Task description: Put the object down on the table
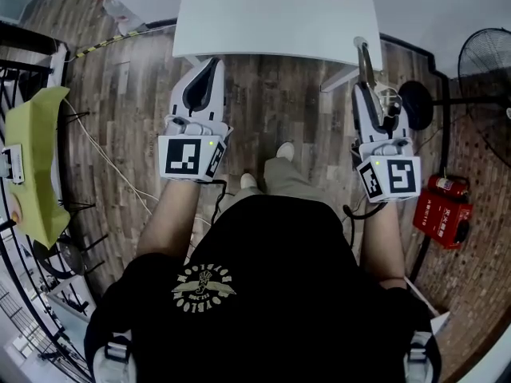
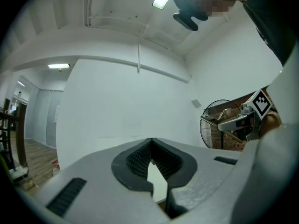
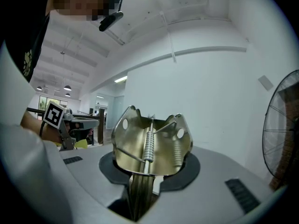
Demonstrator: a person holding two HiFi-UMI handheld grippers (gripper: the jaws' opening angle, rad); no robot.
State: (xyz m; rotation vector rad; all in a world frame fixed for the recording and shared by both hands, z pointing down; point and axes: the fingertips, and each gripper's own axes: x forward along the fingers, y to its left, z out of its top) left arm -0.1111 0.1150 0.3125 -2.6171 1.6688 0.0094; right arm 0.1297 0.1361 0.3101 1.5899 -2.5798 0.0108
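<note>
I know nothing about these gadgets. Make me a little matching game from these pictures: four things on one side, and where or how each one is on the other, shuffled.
Things:
1. left gripper
2. metal clamp
3. white table
4. red box

Place or state:
a. on the wooden floor, at the person's right
b. gripped in the right gripper
c. jaws together, nothing held
d. ahead of the person, beyond both grippers

Pairs: 1-c, 2-b, 3-d, 4-a
</note>
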